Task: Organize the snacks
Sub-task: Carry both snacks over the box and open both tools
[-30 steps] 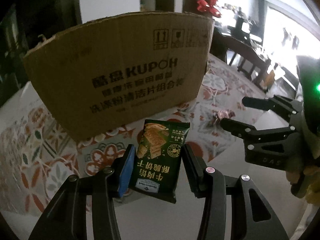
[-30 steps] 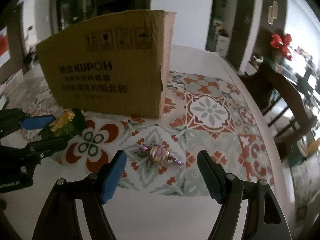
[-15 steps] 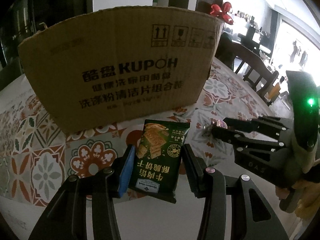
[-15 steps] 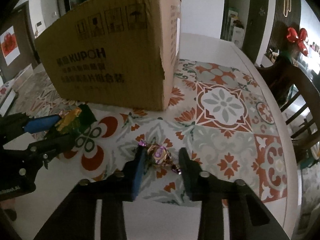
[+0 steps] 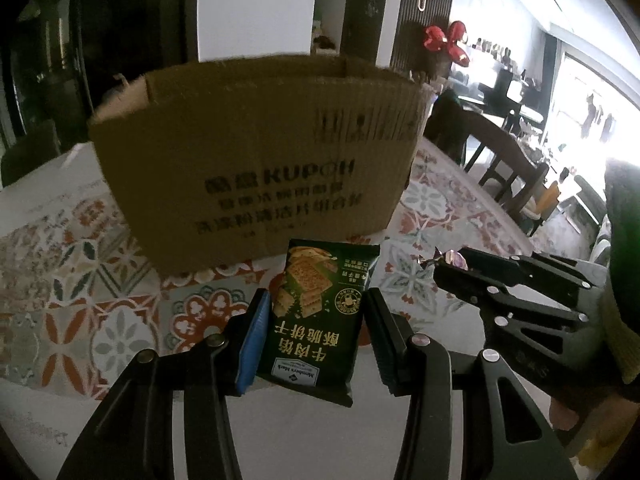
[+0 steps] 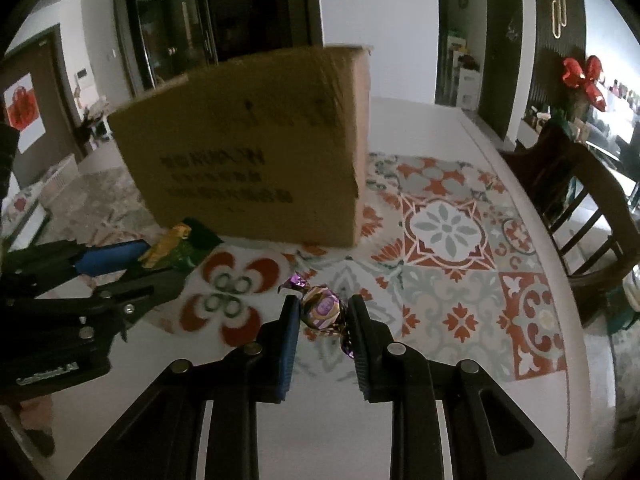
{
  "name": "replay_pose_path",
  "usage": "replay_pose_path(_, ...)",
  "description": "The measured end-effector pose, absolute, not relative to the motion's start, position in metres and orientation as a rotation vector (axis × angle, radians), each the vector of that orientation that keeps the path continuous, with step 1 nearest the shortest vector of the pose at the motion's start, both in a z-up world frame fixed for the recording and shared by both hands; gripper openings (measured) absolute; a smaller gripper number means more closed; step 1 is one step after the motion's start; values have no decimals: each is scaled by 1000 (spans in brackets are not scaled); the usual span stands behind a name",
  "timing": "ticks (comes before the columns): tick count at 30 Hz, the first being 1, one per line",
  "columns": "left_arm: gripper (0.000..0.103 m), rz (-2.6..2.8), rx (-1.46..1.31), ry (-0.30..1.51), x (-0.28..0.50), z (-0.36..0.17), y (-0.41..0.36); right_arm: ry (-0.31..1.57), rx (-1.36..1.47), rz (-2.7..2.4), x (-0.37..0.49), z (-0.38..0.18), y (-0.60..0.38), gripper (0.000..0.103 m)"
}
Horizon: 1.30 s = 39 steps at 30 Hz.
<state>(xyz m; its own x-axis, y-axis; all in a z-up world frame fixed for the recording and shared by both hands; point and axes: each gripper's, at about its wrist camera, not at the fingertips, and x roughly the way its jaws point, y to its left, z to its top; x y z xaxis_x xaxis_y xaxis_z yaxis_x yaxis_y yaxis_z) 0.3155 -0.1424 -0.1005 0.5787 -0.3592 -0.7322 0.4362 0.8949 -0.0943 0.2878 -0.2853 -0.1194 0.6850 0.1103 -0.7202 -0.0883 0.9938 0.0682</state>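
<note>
Patterned tiles in red, grey and green cover the surface (image 6: 448, 240), which ends in a plain white margin along the bottom of both views. Near the middle of each frame an open-topped cardboard box (image 5: 256, 176) with dark printed lettering stands on that surface; in the left wrist view a little of its inner wall shows at the top.

Low in the centre of the left wrist view, the left tongs (image 5: 314, 320) are clenched on a dark green cracker packet (image 5: 316, 320), held upright by its two long sides, its top edge just in front of the lower face of the box. In the right wrist view the same packet pokes out at the left of the frame, just beside the box's lower left corner.

Centre-low in the right wrist view, the right tongs (image 6: 322, 314) are clenched on a purple and gold wrapped candy (image 6: 322, 310), with one twisted end of the wrapper sticking out to the upper left. From the left wrist view those tongs reach in from the right edge, the candy just showing at their tip.

A dark wooden chair (image 6: 580, 208) stands at the right edge, and a red bow (image 6: 582, 78) hangs in the upper right.
</note>
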Motion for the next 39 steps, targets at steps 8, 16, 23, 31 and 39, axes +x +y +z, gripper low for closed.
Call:
replay_pose_path(8, 47, -453, 74, 747, 287, -60, -124, 705, 67, 111, 256, -77, -272, 26)
replay_pose_path(16, 47, -431, 49, 687, 268, -23, -104, 592, 75, 120, 236, -33, -259, 26)
replay_pose_path(23, 47, -407, 68, 626, 273, 8, -92, 528, 74, 115, 238, -7, -251, 26)
replay_pose_path(31, 47, -389, 81, 591, 302, 36, -85, 479, 70, 124, 265, 19, -245, 26)
replay_pose_path(39, 47, -387, 102, 618, 351, 51, -91, 479, 72, 132, 314, 39, -249, 26)
